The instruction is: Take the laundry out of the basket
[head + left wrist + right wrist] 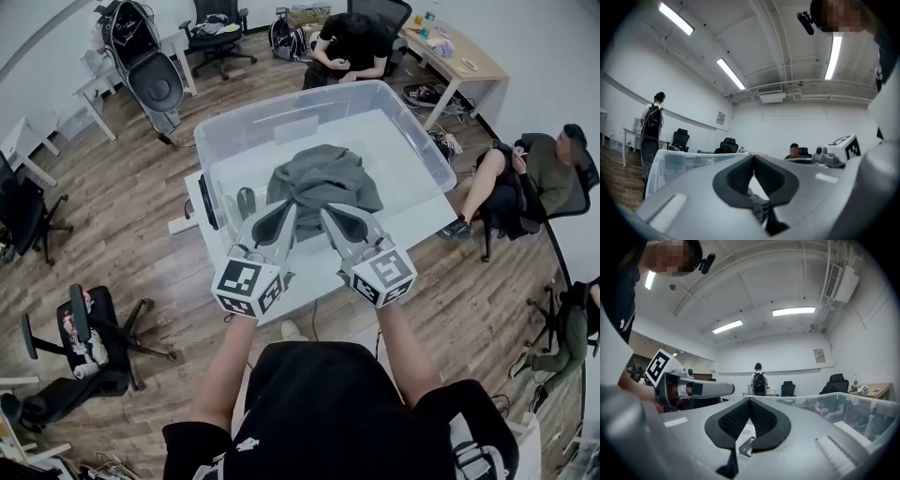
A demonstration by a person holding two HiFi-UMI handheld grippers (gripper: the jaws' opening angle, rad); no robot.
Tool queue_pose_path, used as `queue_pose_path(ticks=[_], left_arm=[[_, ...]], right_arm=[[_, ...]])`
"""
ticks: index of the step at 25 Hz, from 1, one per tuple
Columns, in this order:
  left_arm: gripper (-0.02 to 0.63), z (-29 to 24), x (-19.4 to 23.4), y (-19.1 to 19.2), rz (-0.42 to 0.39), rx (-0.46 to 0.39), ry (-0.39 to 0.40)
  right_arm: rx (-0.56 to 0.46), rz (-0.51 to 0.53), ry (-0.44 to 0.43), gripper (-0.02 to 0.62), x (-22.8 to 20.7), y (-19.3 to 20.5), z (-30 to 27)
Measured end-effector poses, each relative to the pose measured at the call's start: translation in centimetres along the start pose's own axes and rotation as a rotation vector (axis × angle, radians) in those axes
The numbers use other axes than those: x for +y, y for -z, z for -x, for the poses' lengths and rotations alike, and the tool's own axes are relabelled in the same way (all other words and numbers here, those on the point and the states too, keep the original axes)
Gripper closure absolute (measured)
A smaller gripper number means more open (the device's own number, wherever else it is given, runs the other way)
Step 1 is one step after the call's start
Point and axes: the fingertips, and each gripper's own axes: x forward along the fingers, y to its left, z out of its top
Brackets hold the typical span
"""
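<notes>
A grey garment [323, 183] is bunched up over the middle of the clear plastic basket [412, 131]. My left gripper [286, 214] and right gripper [330, 217] pinch its near edge side by side, both pointing level. In the left gripper view the left gripper [753, 157] has its dark pads together, with a fold of the grey garment [757, 206] squeezed low between them. The right gripper [750, 400] is shut as well in its own view, where a dark strip of the grey garment [731, 465] hangs from the pads. The rest of the garment is hidden in both gripper views.
The basket stands on a white table [323, 272]. One person sits behind it [352, 47] and another to the right [525, 178]. An office chair [94, 337] is at the lower left, a desk [459, 56] at the far right. A person with a backpack [759, 380] stands further off.
</notes>
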Motion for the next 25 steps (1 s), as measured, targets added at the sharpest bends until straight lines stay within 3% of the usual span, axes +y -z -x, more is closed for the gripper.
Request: queue_pose_path(ticks=[11, 25], left_arm=[[0.598, -0.8, 1.1, 0.0, 0.025, -0.005, 0.038], [0.598, -3.0, 2.1, -0.8, 0.018, -0.031, 0.017]], right_arm=[[0.018, 0.02, 0.022, 0.595, -0.1, 0.2, -1.2], [0.003, 0.006, -0.008, 0.595, -2.6, -0.1, -2.8]])
